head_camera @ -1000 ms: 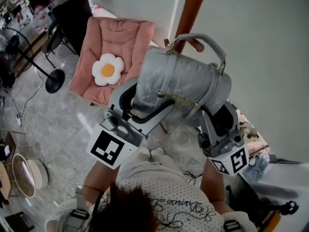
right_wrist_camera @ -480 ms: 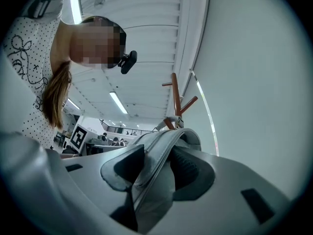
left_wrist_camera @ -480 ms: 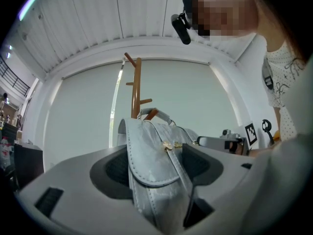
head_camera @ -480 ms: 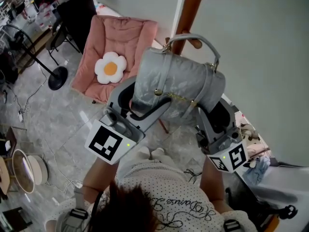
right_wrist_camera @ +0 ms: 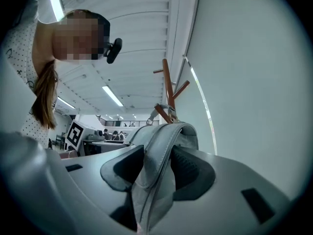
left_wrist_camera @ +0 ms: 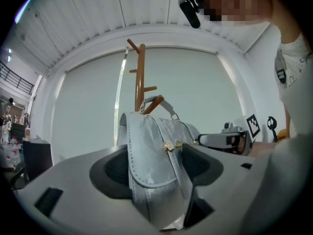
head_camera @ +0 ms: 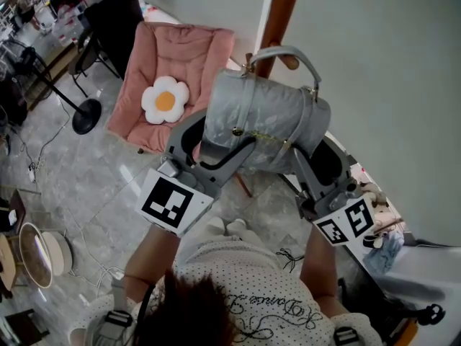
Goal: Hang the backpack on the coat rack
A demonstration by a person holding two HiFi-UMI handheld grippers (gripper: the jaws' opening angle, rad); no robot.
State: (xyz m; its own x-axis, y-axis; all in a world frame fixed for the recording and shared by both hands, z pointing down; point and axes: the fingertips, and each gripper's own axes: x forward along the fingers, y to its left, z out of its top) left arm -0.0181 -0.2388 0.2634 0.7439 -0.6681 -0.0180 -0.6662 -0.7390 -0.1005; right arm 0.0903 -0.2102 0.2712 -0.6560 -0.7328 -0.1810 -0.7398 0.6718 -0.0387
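An open office is indicated; crowded desks (right_wrist_camera: 103,142) are seen past the tiled floor (head_camera: 86,186); strip lights (right_wrist_camera: 113,96) are mounted overhead.

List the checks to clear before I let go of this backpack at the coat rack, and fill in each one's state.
1. Top handle looped over the coat rack peg: ok, the peg passes under the loop in the head view and the left gripper view.
2. Left hand-held gripper holding the backpack: ok, jaws closed on its flap.
3. Right hand-held gripper holding it: ok, jaws closed on its edge.
4. Backpack's weight on the peg: cannot tell, since both grippers carry it from below.
5. Coat rack pole upright: ok.
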